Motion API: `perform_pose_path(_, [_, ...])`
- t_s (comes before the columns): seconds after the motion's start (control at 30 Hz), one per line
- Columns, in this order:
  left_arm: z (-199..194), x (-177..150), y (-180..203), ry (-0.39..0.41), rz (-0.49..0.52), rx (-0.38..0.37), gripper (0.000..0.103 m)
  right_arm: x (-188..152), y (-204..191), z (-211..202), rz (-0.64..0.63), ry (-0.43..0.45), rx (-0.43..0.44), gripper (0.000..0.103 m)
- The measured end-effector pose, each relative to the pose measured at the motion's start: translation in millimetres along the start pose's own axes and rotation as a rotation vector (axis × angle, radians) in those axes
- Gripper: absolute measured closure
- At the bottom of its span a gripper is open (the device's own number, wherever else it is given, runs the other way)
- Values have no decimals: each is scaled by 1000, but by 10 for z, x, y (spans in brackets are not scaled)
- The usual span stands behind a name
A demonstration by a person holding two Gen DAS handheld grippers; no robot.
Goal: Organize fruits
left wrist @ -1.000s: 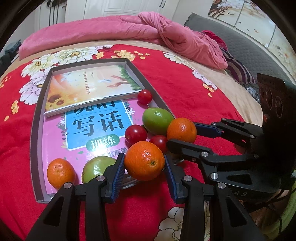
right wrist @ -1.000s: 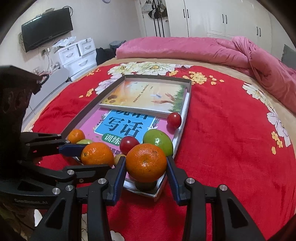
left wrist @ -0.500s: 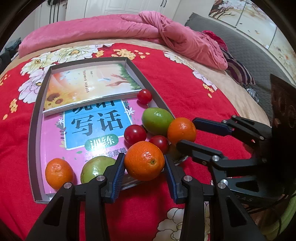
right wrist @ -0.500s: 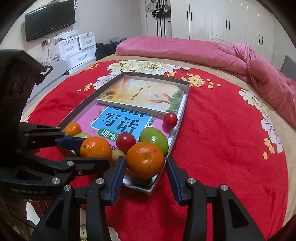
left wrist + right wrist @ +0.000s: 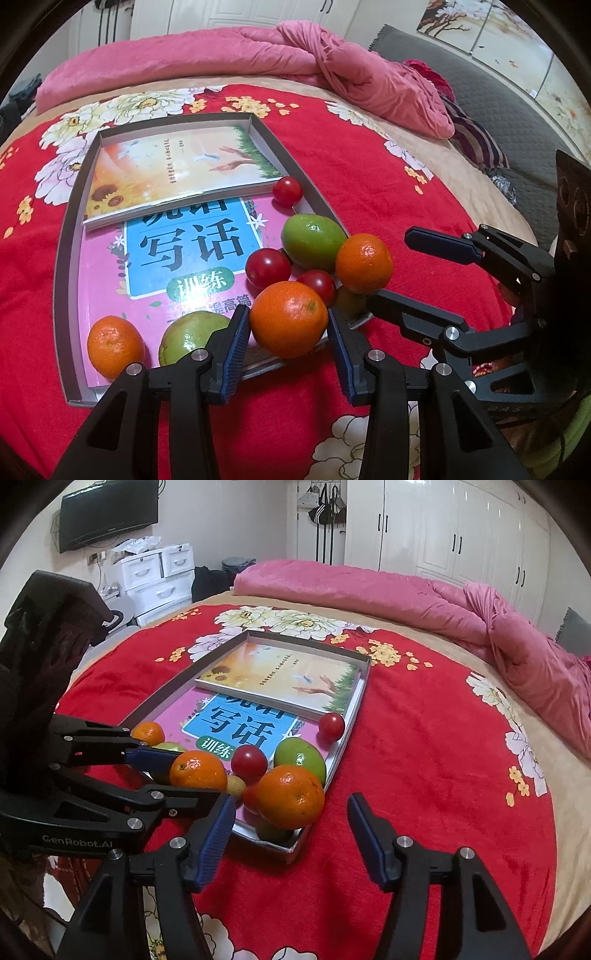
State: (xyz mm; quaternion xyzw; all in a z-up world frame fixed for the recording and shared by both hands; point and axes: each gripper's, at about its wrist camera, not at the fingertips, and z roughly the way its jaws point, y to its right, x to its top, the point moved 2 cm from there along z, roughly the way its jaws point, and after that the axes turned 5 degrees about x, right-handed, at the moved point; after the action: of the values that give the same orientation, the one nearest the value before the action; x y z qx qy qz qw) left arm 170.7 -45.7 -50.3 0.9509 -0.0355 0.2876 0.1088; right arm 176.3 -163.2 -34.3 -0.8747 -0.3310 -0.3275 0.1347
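Red flowered bedspread (image 5: 424, 760) lies under a shallow grey tray (image 5: 65, 236) in which we list two books, the pink one (image 5: 184, 258) partly covered by the sunflower one (image 5: 173, 173), with fruit piled at the near end. We count two loose oranges (image 5: 364, 263) (image 5: 114, 347), two green fruits (image 5: 313, 242) (image 5: 192, 336) and three small tomatoes (image 5: 287, 191) (image 5: 268, 267) (image 5: 317, 283). Our left gripper (image 5: 289, 338) is clamped on a third orange (image 5: 289, 319) above the tray's near edge, while our right gripper (image 5: 291, 825) stands spread wide, holding nothing, just short of the tray corner.
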Motion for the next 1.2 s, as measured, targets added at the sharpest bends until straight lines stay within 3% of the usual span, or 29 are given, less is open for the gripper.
perform_pose_path(0.3, [-11,4,-15,4,-6,-19,54,-10,98,-26,50,10,-17,40])
perform_pose_path(0.7, [-88,11,-28,20,-17,-19,48,10,316,-146,180,82,-17,30])
perform_pose_path(0.77, [-128,20,-31,34,-20,-17,42,18,323,-151,182,88,-25,29])
perform_pose_path(1.03, [-235,45,-81,62,-39,-7,41,41,287,-172,159,105,-49,26])
perform_pose_path(1.2, [-335,55,-109,84,-51,15,33,61,247,-233,144,140,-61,22])
